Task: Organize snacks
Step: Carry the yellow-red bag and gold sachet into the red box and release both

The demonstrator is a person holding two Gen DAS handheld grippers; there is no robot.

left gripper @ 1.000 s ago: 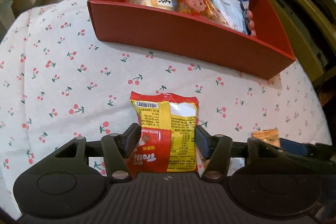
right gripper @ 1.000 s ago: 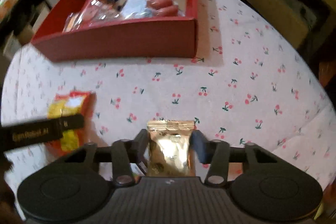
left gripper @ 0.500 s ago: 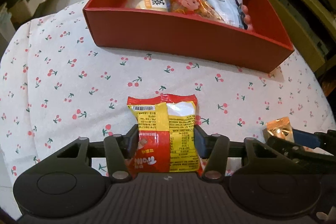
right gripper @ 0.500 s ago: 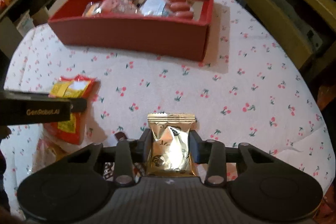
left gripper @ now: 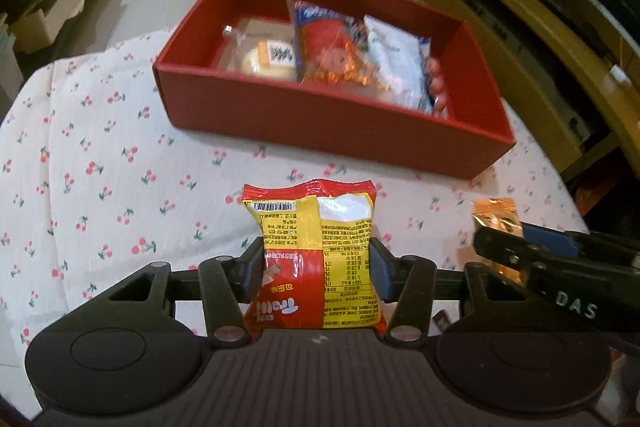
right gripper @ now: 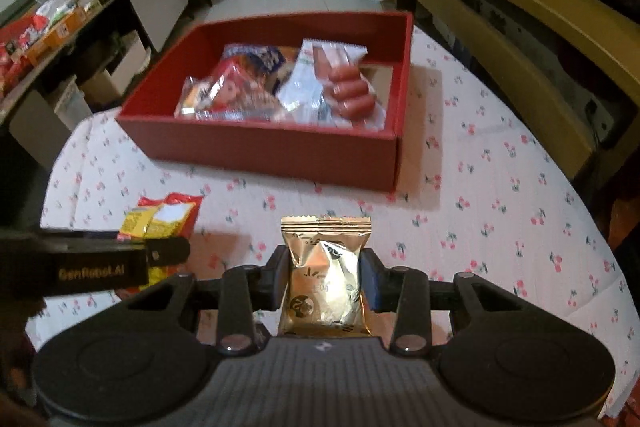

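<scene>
— How is the light? 
— Dim, warm indoor light. Glare flares off the gold foil packet (right gripper: pixel 325 277), and the red box (right gripper: pixel 280 151) throws a soft shadow on the cherry-print cloth (right gripper: pixel 480 211).

— And sharpness? 
— The red box's contents are smeared by motion blur in both views. Fisheye bending curves the wooden furniture (left gripper: pixel 520 7) and darkens the corners.

Snack packs (right gripper: pixel 280 91) crowd the red box (right gripper: pixel 260 151); its right end is bare.
</scene>
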